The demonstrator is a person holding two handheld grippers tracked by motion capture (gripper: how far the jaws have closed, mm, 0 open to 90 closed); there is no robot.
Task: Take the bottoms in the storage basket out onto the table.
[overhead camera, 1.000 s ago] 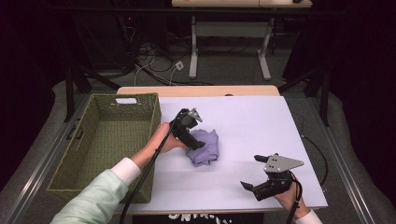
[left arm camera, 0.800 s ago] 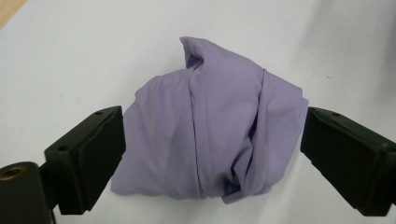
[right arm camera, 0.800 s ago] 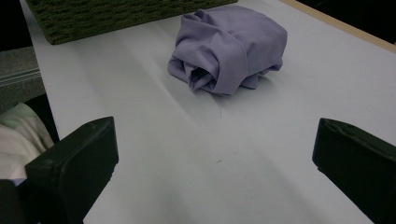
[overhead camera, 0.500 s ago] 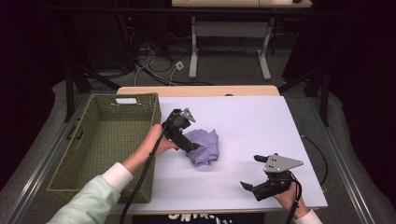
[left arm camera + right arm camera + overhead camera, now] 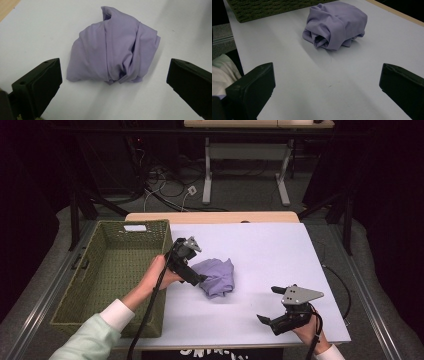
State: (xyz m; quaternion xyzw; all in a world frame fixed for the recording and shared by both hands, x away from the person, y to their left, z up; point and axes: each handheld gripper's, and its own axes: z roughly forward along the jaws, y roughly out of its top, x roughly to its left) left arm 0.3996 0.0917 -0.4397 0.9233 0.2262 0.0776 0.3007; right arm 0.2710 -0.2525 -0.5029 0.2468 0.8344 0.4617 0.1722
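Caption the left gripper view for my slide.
Open tongs hover over a crumpled purple cloth on the white table.

A white table top point(image 5: 280, 255) is carrying everything here, with a strip of bare wood point(image 5: 215, 216) showing along its far edge. A crumpled lilac cloth point(image 5: 216, 276) is lying bunched in a heap near the middle of the white surface. A green woven basket point(image 5: 75, 292) is sitting at the table's left side, its near right corner overlapping the white top. The rest of the surface is lying bare.
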